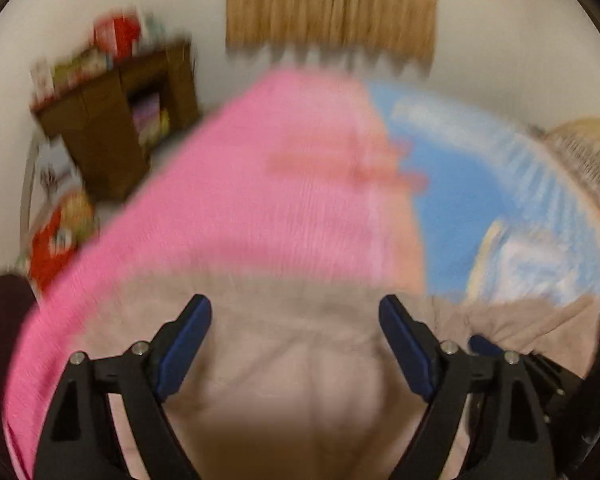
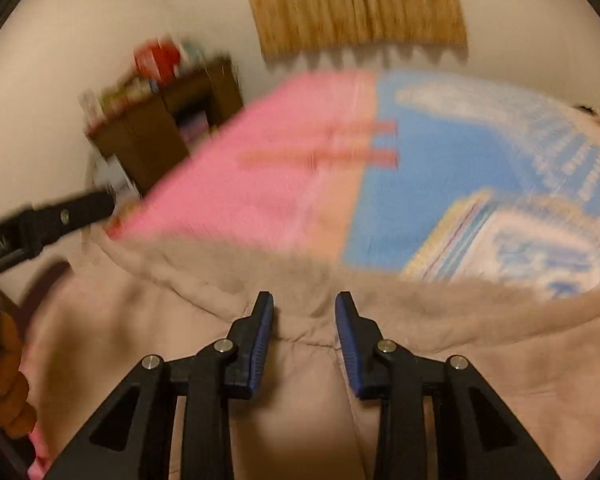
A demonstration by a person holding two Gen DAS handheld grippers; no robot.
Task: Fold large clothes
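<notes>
Grippers foreground, both pointing down at beige garment spread on bed. Left gripper: jaws wide, nothing betw. them, fabric lying below. Right gripper: jaws narrow, a raised seam or fold of the beige cloth just ahead of the tips; pads not seen pressing on it. Garment looks thick, fleecy, soft & limp: judged light-to-medium, will sag and drag when lifted, so best taken at edges or corners, one per gripper, not mid-panel. Beyond: pink blanket and blue patterned bedding, heavily blurred. Far: brown shelf unit, cream curtain, white wall.
</notes>
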